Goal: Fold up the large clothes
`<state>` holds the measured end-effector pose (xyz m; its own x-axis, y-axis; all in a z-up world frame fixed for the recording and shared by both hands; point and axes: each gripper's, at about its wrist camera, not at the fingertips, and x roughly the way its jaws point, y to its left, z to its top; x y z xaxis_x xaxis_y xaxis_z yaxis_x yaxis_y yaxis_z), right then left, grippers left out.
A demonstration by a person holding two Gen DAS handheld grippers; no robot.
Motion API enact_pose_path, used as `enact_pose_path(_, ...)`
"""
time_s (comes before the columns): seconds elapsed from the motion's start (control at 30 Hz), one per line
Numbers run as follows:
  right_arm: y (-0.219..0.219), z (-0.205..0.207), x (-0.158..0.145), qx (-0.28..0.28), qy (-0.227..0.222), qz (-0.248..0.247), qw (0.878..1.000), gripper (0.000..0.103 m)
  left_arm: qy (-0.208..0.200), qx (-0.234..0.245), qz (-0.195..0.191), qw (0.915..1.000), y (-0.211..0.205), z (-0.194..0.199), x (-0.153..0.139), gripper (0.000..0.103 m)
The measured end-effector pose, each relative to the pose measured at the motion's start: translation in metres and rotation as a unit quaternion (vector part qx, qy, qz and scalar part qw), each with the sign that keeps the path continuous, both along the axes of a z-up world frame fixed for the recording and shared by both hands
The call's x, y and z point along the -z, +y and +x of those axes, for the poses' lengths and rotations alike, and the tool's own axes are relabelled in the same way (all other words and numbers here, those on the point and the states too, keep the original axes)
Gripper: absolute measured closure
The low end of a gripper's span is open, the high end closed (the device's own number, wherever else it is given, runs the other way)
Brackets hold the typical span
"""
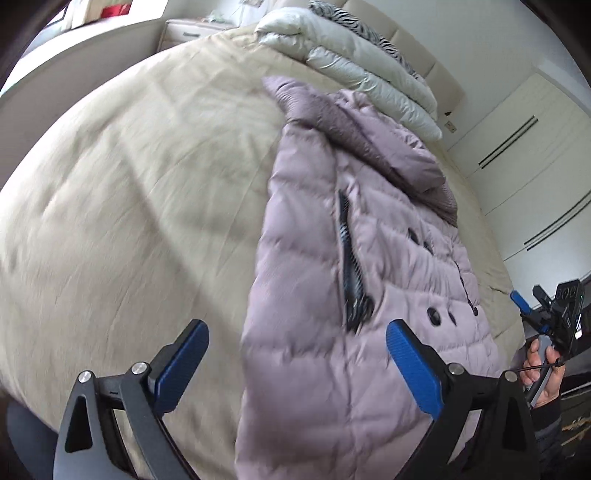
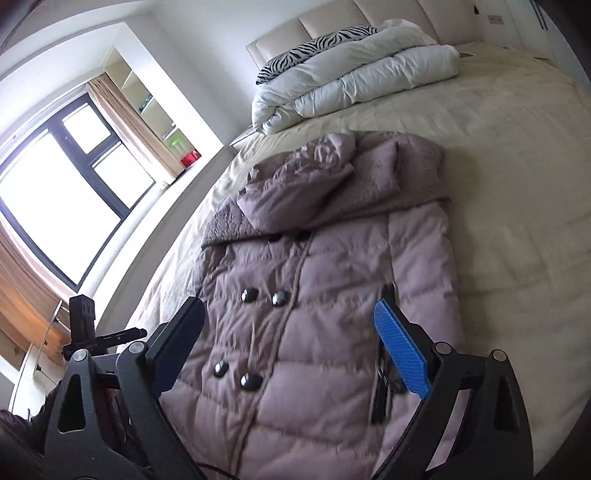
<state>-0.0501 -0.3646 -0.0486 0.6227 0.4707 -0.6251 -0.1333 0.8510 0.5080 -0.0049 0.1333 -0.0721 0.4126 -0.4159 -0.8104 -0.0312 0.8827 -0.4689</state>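
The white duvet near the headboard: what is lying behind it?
Behind the folded white duvet a zebra-striped pillow shows, leaning toward the padded headboard. Its lower part is covered by the duvet, so whatever else lies there cannot be seen.

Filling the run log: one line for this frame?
left gripper: open, empty | right gripper: open, empty | puffer coat: flat on bed, buttoned, no fold visible

A mauve quilted coat (image 2: 314, 314) with black buttons (image 2: 249, 294) lies on a beige bedspread (image 1: 129, 184). Behind: a white duvet (image 2: 351, 85) and zebra-striped pillow (image 2: 314, 48).
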Motion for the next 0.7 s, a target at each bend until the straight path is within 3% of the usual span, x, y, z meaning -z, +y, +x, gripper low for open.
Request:
enact_pose_path(0.07,-0.014,-0.034,0.011,0.007,0.026,0.004,1.000,0.009,0.031,-0.005,-0.019,0.9993,0.012,-0.024,0.014,0.004)
enact_pose_path(0.3,-0.064,-0.115,0.050,0.049,0.104,0.045,0.992,0.010,0.069,0.008,-0.041,0.9967,0.016,-0.062,0.030,0.004)
enact_pose_path(0.5,-0.084,-0.138,0.075,0.054,0.184,0.059,0.980,0.010,0.089,0.041,-0.068,0.9929,0.003,-0.067,0.038,0.007)
enact_pose_path(0.7,-0.091,-0.148,0.089,0.039,0.224,0.090,0.970,0.011,0.105,0.068,-0.067,0.9898,-0.009,-0.073,0.044,0.014)
